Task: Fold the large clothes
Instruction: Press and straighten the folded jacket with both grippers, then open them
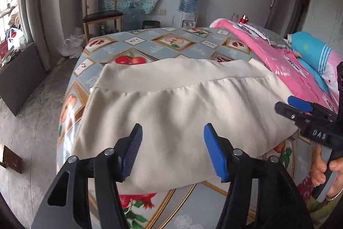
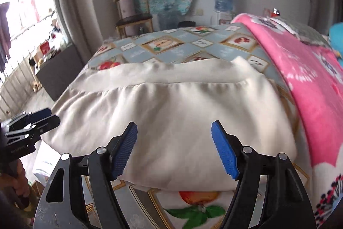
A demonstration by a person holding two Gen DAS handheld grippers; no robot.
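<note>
The cream-coloured fabric garment [image 1: 171,104] lies folded into a compact rectangle on the fruit-patterned bed sheet [image 1: 150,44], near the pink blanket [image 1: 278,57]. Left gripper [image 1: 173,151] and right gripper [image 2: 174,149] hover released, empty; folding looks nearly finished.

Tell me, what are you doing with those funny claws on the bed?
A person is folding a big cream garment on a bed with a fruit-patterned sheet. Each hand holds a pair of tongs. The left tongs and the right tongs both stand open with nothing pinched, hovering at the near edge of the garment, which lies folded and flat. A pink blanket lies beside it.
</note>
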